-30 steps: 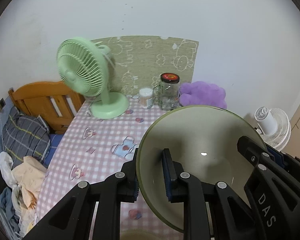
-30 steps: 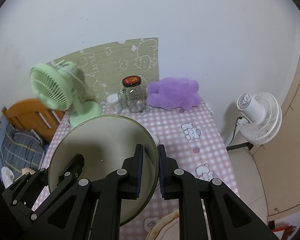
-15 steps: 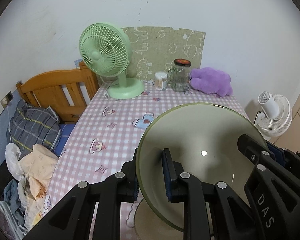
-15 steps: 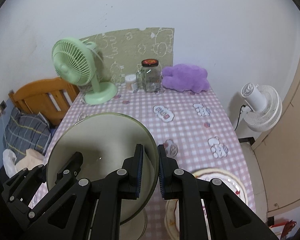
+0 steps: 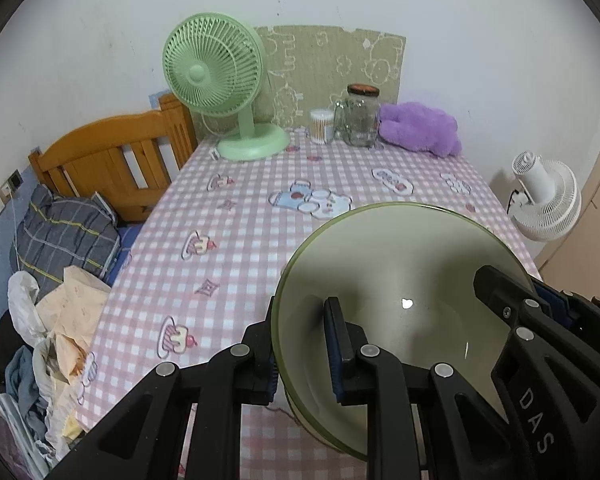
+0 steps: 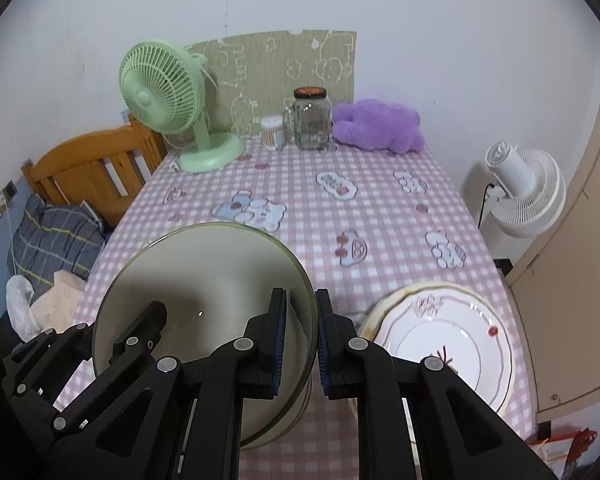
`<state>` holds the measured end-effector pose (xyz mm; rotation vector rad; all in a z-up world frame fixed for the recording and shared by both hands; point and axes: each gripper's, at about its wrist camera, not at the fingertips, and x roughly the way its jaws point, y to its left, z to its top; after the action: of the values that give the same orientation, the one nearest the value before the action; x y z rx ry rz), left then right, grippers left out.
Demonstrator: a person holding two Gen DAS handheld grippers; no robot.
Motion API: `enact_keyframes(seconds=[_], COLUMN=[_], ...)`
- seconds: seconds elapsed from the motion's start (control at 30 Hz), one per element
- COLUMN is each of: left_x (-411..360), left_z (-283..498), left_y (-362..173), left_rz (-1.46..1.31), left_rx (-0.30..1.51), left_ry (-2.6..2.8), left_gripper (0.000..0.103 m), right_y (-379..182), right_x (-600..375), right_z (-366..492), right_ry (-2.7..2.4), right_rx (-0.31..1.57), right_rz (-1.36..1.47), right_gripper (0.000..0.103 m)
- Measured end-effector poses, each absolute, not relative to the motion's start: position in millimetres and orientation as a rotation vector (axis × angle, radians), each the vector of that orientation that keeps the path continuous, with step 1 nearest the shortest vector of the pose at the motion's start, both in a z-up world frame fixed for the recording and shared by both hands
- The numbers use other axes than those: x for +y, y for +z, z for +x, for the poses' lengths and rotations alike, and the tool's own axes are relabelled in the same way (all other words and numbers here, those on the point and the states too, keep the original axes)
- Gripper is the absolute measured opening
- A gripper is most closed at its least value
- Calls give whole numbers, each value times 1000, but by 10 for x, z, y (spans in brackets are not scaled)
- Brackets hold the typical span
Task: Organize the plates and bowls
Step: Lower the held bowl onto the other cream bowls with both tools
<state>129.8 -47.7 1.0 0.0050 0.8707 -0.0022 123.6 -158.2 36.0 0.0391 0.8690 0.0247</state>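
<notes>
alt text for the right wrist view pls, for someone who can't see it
The right gripper is clamped on the rim of a pale green bowl, with the left gripper on its opposite edge, above a pink checked tablecloth. A white gold-trimmed plate lies to the right; a green fan, glass jar and purple plush toy stand by the wall.

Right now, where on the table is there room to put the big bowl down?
The middle of the checked tablecloth is bare, between the green fan, glass jar and white plate. The back edge and the near right corner are crowded.
</notes>
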Motion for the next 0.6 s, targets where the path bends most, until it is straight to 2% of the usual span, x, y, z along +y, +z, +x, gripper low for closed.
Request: enact_keyframes(seconds=[0.6], left_x=[-352], left_z=[1290], left_y=[-411], left_rz=[-5], left_rx=[999], left_ry=[-23], left_gripper=[17], right_y=[-64], right_x=[-1438], right_z=[1246], right_ry=[31], right_rx=[1005], right_rz=[14], right_gripper=[17])
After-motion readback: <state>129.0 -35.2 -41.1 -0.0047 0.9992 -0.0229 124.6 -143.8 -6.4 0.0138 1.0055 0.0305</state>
